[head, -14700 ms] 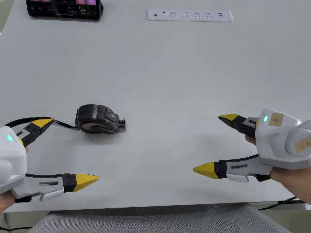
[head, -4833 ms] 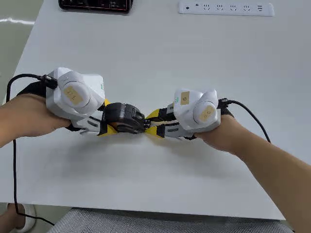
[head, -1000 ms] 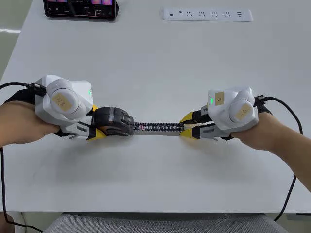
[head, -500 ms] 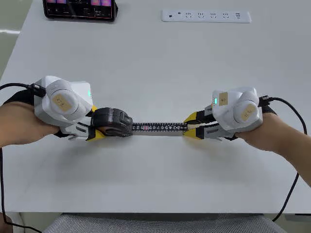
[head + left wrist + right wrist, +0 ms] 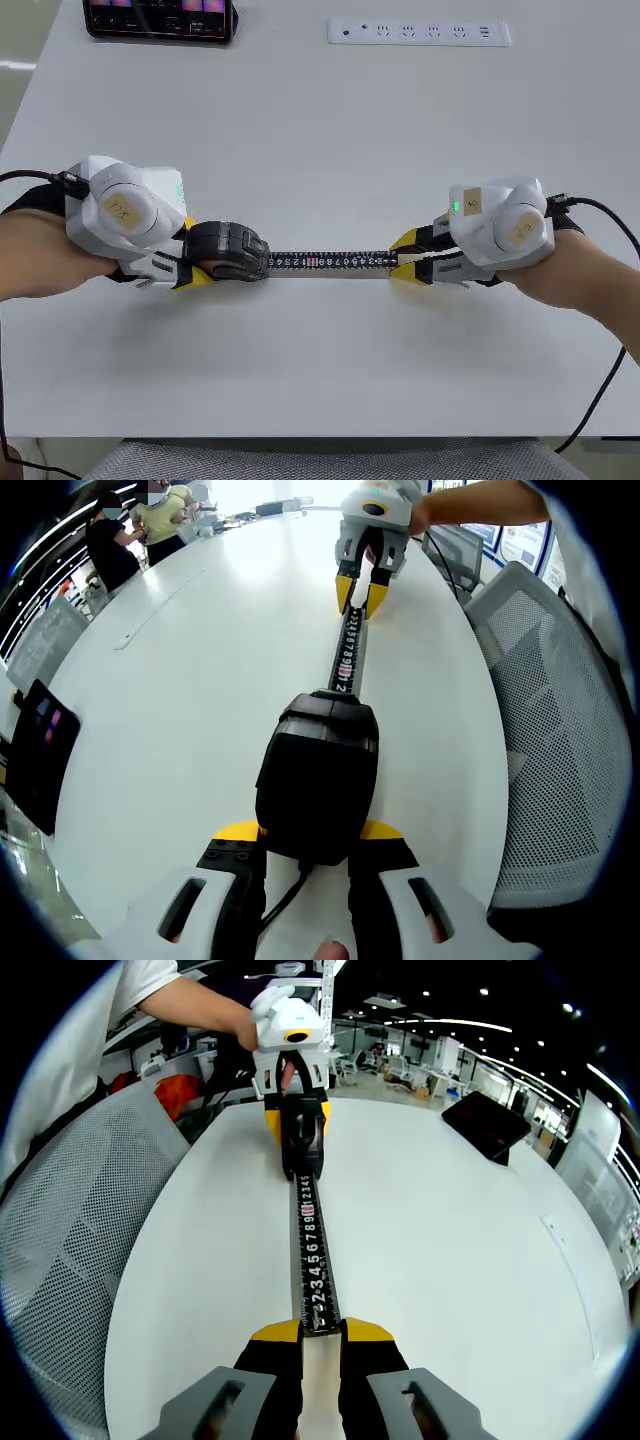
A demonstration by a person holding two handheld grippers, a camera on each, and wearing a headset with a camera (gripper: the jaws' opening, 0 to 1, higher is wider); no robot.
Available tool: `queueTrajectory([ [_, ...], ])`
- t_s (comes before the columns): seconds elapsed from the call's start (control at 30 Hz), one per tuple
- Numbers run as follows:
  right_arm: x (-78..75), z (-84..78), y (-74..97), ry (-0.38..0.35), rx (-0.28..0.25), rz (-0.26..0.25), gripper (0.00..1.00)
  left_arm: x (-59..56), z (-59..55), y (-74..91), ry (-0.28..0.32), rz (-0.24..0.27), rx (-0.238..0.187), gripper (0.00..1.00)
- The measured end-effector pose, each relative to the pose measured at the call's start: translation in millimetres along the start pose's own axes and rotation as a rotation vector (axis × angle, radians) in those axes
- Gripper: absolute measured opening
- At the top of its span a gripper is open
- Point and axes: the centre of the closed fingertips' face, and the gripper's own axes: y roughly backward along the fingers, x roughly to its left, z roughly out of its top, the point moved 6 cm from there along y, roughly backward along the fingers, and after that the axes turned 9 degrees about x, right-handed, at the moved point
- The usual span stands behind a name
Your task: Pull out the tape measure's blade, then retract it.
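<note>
Nearest, the grey mesh seat of a chair pokes out from under the near edge of the broad white table. A little farther in, the 2 grippers face each other in 1 line that runs left to right across the table. On the left, a person's hand holds the white left gripper with yellow-tipped jaws, whose jaws are clamped against the 2 sides of the black, rounded tape measure case. The case rests on the table just right of that gripper's body. From the case the dark blade with pale numerals stretches rightward, straight and low over the table. Its far end is pinched between the nearly closed jaws of the white right gripper with yellow tips, held in the person's other hand. A black cable trails from that hand toward the near right edge. Well beyond, at the far side of the table, a long white power strip lies right of centre. A flat black device with a lit screen sits at the far left.
</note>
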Motion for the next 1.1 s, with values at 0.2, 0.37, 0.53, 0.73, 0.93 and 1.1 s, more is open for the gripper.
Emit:
queueTrajectory([
  [0.2, -1.5, -7.2, 3.3, -0.002, 0.011, -0.001, 0.09, -0.3, 0.1, 0.1, 0.001, 0.001, 0.0, 0.26],
  [0.37, -2.4, -10.7, 5.2, -0.004, 0.017, -0.002, 0.09, -0.1, -0.3, 0.1, 0.002, 0.0, 0.001, 0.26],
  [0.53, -2.4, -12.1, 7.3, -0.006, 0.022, -0.004, 0.09, 0.0, -0.4, 0.3, 0.001, 0.001, 0.001, 0.26],
  [0.73, -2.2, -14.9, 10.8, -0.007, 0.031, -0.007, 0.09, 0.4, -0.6, 0.3, 0.002, 0.001, 0.002, 0.26],
  [0.93, -1.0, -18.6, 12.3, -0.009, 0.041, -0.005, 0.09, 0.4, -0.4, 0.4, 0.0, 0.003, 0.003, 0.26],
  [1.1, -1.1, -22.3, 14.7, -0.008, 0.05, -0.007, 0.09, 0.3, -0.4, 0.5, 0.0, 0.004, 0.005, 0.26],
])
